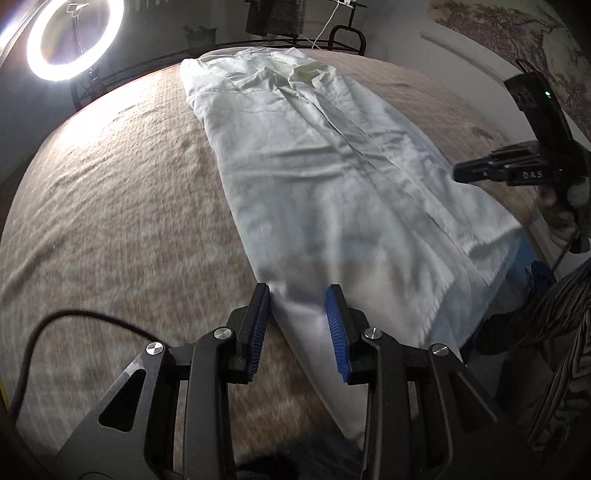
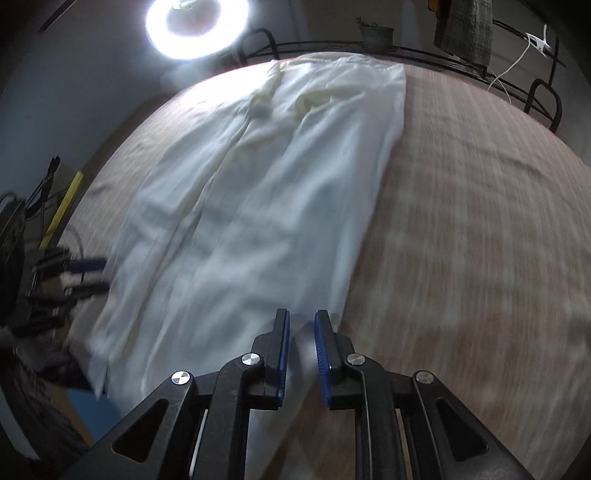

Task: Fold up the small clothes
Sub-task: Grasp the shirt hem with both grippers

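Note:
A white pair of trousers (image 1: 314,166) lies lengthwise on the brown woven cover (image 1: 110,221), waist at the far end with yellowish linings showing. My left gripper (image 1: 297,295) hovers over the near left hem corner, jaws apart, with cloth in the gap and no pad pressing. In the right wrist view the trousers (image 2: 258,184) run away from my right gripper (image 2: 301,321), which stands over the near right hem corner, jaws narrow, with blurred white cloth between them. Each gripper shows in the other's view: the right one (image 1: 458,173) at the right, the left one (image 2: 98,277) at the left.
A lit ring light (image 1: 74,40) stands beyond the far left edge. A dark metal rail (image 2: 406,51) with a potted plant (image 2: 376,35), hanging cloth and a white cable runs along the far side. A striped sleeve (image 1: 554,332) is at the near right. A black cable (image 1: 55,325) trails left.

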`<move>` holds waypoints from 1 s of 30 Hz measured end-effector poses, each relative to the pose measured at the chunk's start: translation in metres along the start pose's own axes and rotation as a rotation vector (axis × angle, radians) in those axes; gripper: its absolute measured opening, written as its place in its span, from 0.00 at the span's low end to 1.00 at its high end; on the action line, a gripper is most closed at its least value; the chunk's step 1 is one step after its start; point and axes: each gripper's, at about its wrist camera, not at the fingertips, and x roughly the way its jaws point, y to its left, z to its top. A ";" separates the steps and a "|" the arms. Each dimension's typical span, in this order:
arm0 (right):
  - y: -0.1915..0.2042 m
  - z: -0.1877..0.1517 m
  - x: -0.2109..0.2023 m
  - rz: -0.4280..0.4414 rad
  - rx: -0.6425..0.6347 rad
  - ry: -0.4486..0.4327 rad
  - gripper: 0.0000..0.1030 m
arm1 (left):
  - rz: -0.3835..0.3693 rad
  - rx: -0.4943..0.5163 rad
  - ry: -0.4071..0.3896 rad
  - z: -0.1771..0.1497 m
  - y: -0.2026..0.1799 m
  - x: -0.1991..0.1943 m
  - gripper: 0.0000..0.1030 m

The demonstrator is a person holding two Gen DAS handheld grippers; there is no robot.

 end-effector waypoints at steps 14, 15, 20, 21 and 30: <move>-0.019 -0.075 -0.056 0.218 0.198 -0.026 0.35 | -0.188 -0.349 0.036 -0.035 0.030 -0.035 0.56; -0.024 -0.076 -0.054 0.246 0.229 -0.026 0.36 | -0.225 -0.398 0.056 -0.037 0.034 -0.031 0.56; -0.036 -0.087 -0.032 0.360 0.328 0.020 0.36 | -0.319 -0.475 0.085 -0.041 0.033 -0.023 0.56; -0.034 -0.087 -0.028 0.380 0.330 0.029 0.36 | -0.331 -0.476 0.091 -0.040 0.031 -0.021 0.56; -0.013 -0.089 -0.017 0.481 0.312 0.064 0.17 | -0.307 -0.417 0.109 -0.035 0.018 -0.016 0.11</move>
